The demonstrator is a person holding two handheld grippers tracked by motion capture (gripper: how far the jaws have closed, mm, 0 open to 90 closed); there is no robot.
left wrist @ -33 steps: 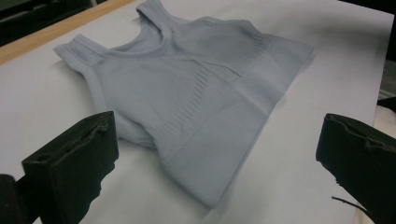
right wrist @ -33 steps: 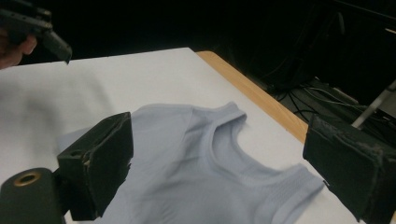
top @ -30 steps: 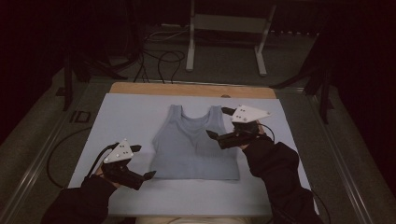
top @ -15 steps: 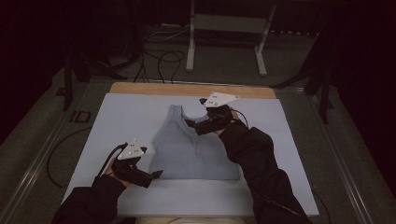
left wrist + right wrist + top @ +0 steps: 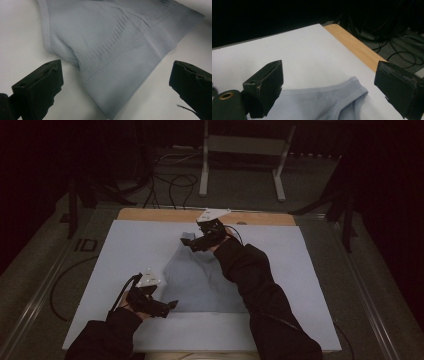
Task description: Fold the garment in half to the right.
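The high view is dim and grainy; the room beyond the table [image 5: 125, 250] sinks into black, and dark sleeves lose detail. Both gripper views are brighter and evenly lit. Between the jaws the grey garment [image 5: 105, 45] is sharp, its ribbing clear, with soft shadows under its folds. The jaws themselves blur slightly.
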